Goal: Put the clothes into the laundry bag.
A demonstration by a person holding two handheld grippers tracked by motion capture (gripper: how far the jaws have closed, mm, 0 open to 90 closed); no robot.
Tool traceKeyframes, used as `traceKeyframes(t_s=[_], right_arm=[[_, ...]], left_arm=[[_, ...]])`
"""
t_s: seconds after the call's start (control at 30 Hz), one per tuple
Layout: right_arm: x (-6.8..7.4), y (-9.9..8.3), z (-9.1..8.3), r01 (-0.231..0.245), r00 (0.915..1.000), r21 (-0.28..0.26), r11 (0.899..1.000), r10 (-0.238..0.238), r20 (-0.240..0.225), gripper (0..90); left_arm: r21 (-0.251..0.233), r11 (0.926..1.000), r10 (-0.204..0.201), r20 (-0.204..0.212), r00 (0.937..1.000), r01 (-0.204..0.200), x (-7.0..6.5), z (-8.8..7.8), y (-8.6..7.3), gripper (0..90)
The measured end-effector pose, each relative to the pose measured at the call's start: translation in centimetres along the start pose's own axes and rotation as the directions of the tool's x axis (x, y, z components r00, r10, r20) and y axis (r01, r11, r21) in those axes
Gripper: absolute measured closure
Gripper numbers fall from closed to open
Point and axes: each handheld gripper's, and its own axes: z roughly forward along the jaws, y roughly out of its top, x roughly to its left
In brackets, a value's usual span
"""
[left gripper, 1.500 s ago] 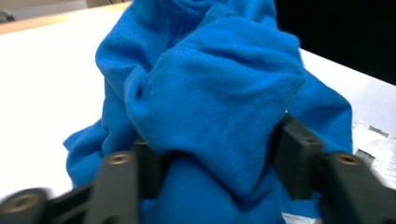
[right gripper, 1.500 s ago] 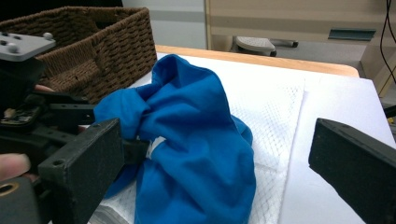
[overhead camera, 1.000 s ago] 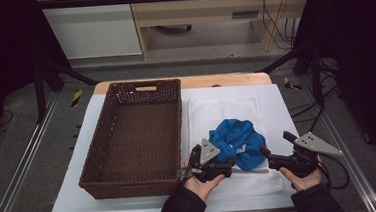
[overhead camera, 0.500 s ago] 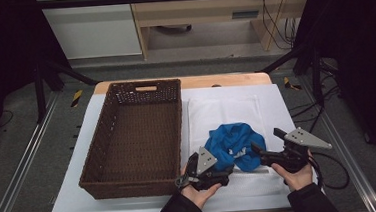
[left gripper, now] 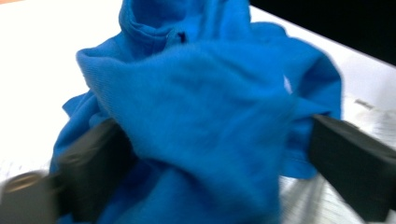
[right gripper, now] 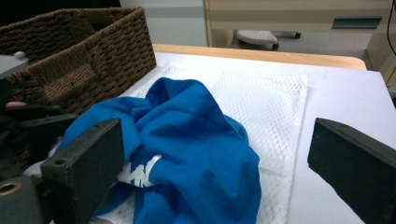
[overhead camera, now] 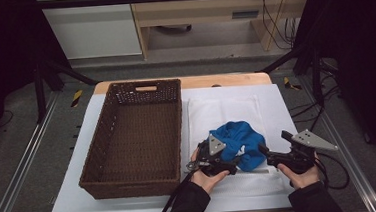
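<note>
Left gripper (overhead camera: 228, 159), jaws just spread wide, straddles the blue garment (overhead camera: 238, 142) without pinching it; right of the wicker basket (overhead camera: 109, 136), the cloth bunches on white mesh (overhead camera: 226, 111); right gripper (overhead camera: 269, 153) gapes beside it

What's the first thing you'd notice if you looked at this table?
The bright blue cloth, crumpled on a white mesh bag near the table's front edge. A gripper sits on each side of it: the left gripper has its jaws wide around a bunch of the cloth, and the right gripper stands open beside it. To the left is a big brown wicker basket with nothing inside.
</note>
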Motion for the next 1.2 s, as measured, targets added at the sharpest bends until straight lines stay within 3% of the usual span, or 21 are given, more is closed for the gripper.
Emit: traceKeyframes(t_s=[0.03,0.13,0.27,0.4,0.5,0.57,0.73,0.93,1.13,1.2], right_arm=[[0.0,0.1,0.0,-0.004,1.0,-0.002,1.0,0.004,-0.002,3.7],[0.3,0.3,-0.2,-0.001,1.0,-0.016,1.0,0.0,-0.009,3.5],[0.6,0.5,-0.2,0.004,0.9998,-0.02,1.0,-0.005,-0.018,3.6],[0.8,0.8,0.0,-0.002,0.9994,-0.017,1.0,0.001,-0.035,3.9],[1.2,1.1,0.7,-0.003,0.9987,-0.009,1.0,0.002,-0.051,4.0],[1.6,1.2,1.2,0.006,0.9983,0.002,1.0,-0.006,-0.057,4.0],[2.6,1.3,2.8,0.022,0.9971,0.052,0.998,-0.018,-0.073,4.0],[4.1,0.9,5.9,0.025,0.995,0.132,0.991,-0.012,-0.099,4.3],[5.1,-0.2,8.6,0.027,0.9942,0.219,0.975,-0.003,-0.108,4.0],[5.3,-0.8,9.4,0.053,0.9951,0.264,0.963,-0.029,-0.094,4.2]], left_arm=[[0.0,1.0,0.0,0.0,1.0,0.0,0.0,0.0,0.0,1.0],[-0.071,0.9962,0.046,-0.073,0.9963,-0.051,-1.2,-2.2,0.5,0.0],[-0.086,0.9927,0.077,-0.082,0.9937,-0.084,-1.7,-4.0,0.8,0.0],[-0.065,0.9941,0.082,-0.064,0.9945,-0.086,-2.0,-5.2,-0.2,1.4],[-0.058,0.9958,0.07,-0.017,0.9974,-0.071,-2.5,-5.6,-1.0,2.4],[-0.05,0.9942,0.095,-0.009,0.9954,-0.096,-2.9,-6.0,-1.7,2.6],[-0.031,0.995,0.095,0.013,0.9954,-0.095,-3.4,-6.8,-3.9,3.6],[-0.017,0.9972,0.074,0.027,0.9969,-0.073,-3.3,-6.8,-5.5,4.2],[0.005,0.9989,0.047,0.041,0.9981,-0.047,-2.9,-6.5,-6.9,5.6],[0.01,0.9989,0.046,0.037,0.9983,-0.046,-2.8,-6.5,-7.0,6.3]])
